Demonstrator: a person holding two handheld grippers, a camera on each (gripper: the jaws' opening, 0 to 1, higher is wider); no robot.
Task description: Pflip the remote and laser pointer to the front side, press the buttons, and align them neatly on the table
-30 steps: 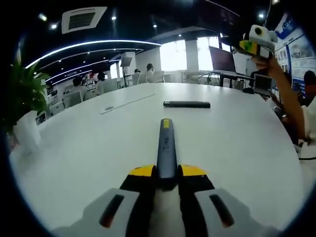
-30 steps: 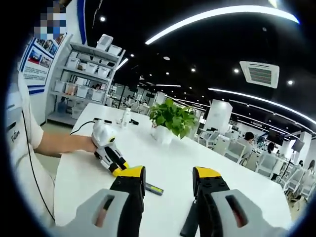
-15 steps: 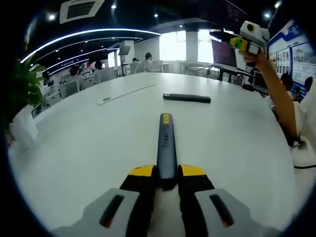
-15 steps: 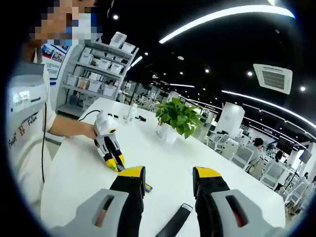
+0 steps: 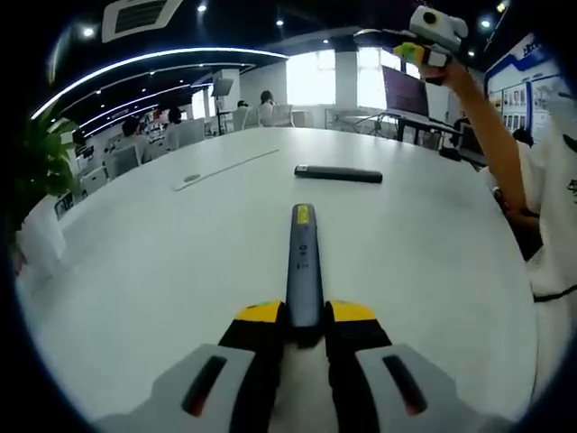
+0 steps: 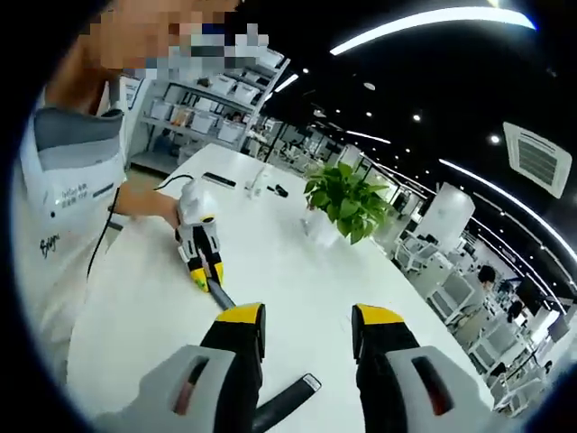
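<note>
In the left gripper view, my left gripper [image 5: 305, 312] is shut on the near end of a slim grey laser pointer [image 5: 304, 257]. It points away across the white table [image 5: 162, 271] and has a yellow patch near its far tip. A black remote [image 5: 338, 173] lies crosswise on the table beyond it. My right gripper [image 5: 424, 36] is raised high at the upper right on a person's arm. In the right gripper view, my right gripper [image 6: 306, 327] is open and empty above the table. The remote [image 6: 287, 403] lies below it. The left gripper [image 6: 200, 251] holds the pointer [image 6: 222, 296] to the left.
A potted green plant [image 6: 347, 200] stands on the table, also at the left edge of the left gripper view as the plant [image 5: 36, 180]. The person [image 6: 72, 198] stands at the table's side. Small items [image 6: 266, 188] lie at the far end. Chairs and shelves stand beyond.
The right gripper has risen higher and tilted, so the remote now sits lower and more central in its view. The left gripper still holds the pointer in the same place.
</note>
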